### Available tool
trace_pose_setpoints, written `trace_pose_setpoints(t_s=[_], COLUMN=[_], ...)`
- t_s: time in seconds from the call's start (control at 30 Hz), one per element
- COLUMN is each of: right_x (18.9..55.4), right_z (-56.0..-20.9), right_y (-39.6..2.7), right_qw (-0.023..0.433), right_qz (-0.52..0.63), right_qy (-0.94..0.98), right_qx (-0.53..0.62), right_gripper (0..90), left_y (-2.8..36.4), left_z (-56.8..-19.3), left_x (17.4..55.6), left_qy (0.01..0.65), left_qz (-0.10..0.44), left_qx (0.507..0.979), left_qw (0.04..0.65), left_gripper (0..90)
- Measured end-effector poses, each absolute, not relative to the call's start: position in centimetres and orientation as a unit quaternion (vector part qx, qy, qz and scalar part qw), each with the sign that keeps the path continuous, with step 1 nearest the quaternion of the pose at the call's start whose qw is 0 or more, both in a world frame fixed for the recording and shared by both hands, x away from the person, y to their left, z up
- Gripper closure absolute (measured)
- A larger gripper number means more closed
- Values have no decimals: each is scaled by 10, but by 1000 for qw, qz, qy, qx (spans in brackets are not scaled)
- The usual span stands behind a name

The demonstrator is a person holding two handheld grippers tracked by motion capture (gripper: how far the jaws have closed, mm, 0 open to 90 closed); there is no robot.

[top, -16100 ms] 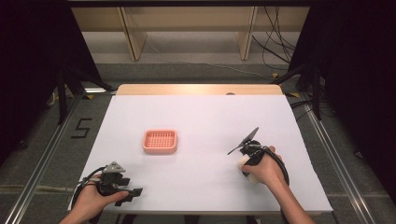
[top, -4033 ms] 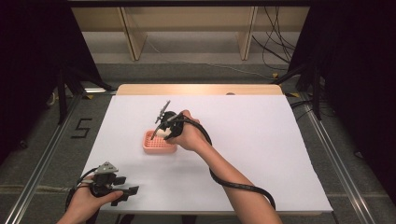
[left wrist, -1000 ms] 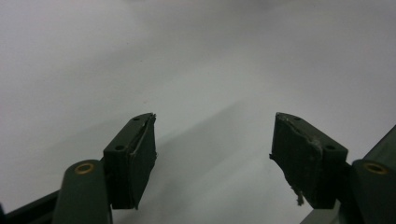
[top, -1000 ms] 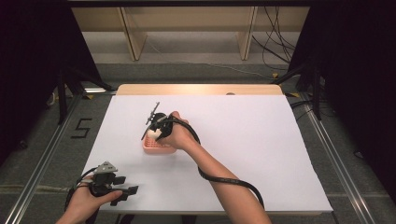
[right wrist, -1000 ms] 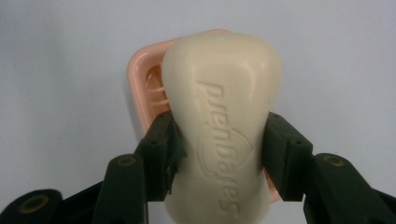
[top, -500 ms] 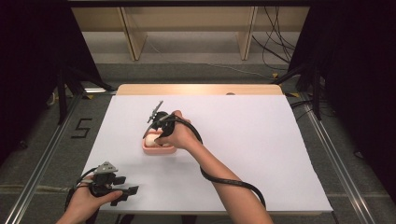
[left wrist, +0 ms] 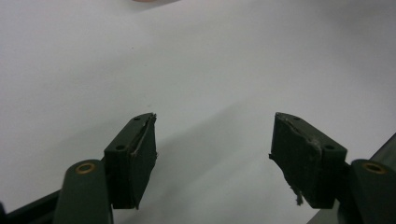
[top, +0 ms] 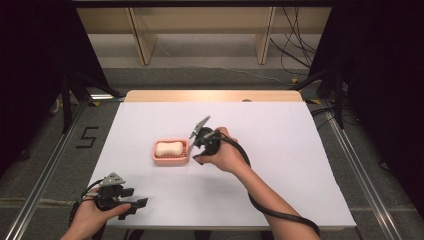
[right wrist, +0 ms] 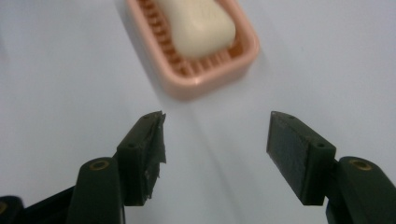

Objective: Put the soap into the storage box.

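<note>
The left gripper [top: 131, 204] rests at the table's near left edge, its jaws apart over bare white surface. Farther in, the right gripper [top: 196, 145] hangs just beside the right end of the pink soap dish [top: 171, 159], jaws spread and holding nothing. A pale bar of soap [top: 169, 148] lies in the dish. The white table [top: 280, 150] ends in a wooden strip [top: 215, 96]; beyond it are grey floor, wooden shelf legs [top: 140, 37] and loose cables [top: 295, 55].
</note>
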State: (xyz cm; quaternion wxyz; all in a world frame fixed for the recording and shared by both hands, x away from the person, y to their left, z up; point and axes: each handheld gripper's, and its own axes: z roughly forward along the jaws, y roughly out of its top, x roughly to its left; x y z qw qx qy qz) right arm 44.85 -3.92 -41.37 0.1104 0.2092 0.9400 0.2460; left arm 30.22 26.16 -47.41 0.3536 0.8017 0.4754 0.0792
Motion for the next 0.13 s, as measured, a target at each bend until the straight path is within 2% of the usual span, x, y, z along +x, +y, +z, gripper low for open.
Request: trace_pose_setpoints(t_s=[0.13], right_x=[426], right_z=[-425], right_y=[-76], right_qw=[108], right_qz=[250], right_qy=[936], right_qx=[225], right_gripper=[368], left_y=[262], left_z=[-474], left_x=[302], left_qy=[465], left_qz=[79], left_qx=[808], left_qw=[353], left_gripper=[308])
